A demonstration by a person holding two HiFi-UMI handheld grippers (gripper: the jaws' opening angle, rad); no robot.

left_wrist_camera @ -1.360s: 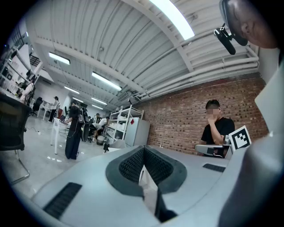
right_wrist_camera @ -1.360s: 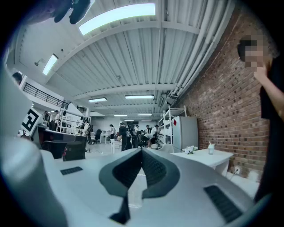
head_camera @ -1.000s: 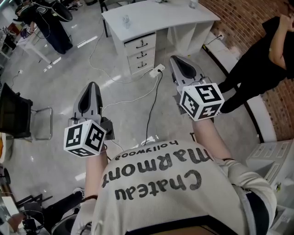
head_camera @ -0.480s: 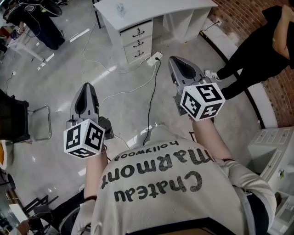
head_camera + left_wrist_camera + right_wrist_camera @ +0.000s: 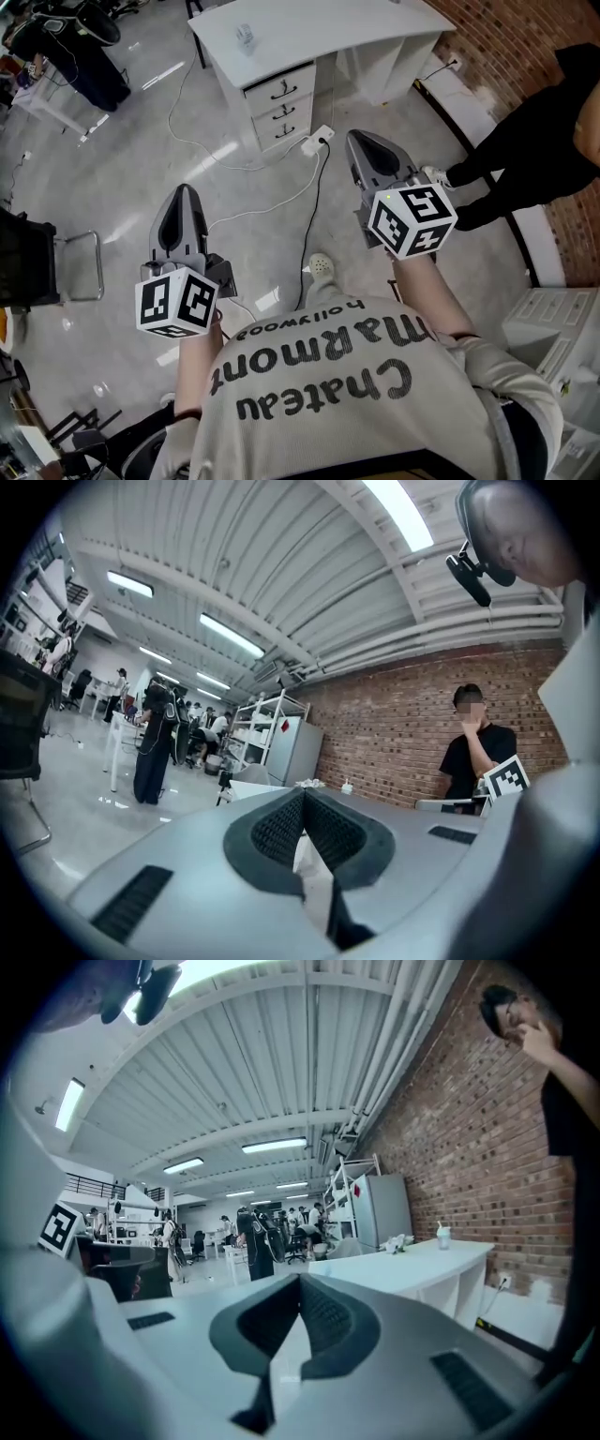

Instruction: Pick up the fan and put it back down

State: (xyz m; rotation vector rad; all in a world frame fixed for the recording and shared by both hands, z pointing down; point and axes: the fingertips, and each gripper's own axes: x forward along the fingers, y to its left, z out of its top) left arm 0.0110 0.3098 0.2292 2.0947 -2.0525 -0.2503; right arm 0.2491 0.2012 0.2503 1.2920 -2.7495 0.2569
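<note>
No fan shows in any view. In the head view my left gripper (image 5: 184, 191) is held out over the grey floor, jaws together with nothing between them. My right gripper (image 5: 362, 137) is further forward, near a white power strip (image 5: 317, 142), shut and empty too. In the left gripper view the dark pads of the left gripper (image 5: 302, 795) meet at the tip. The right gripper view shows the pads of the right gripper (image 5: 300, 1279) closed the same way. Both point roughly level into the room.
A white desk (image 5: 309, 37) with drawers (image 5: 281, 98) stands ahead, a cup (image 5: 246, 37) on it. Cables (image 5: 309, 202) run across the floor. A person in black (image 5: 534, 141) stands at the right by the brick wall. A chair (image 5: 33, 258) is at the left, white shelving (image 5: 562, 328) at lower right.
Both grippers have come lower and a little forward. The desk has shifted left in the head view, and a shoe now shows between the grippers.
</note>
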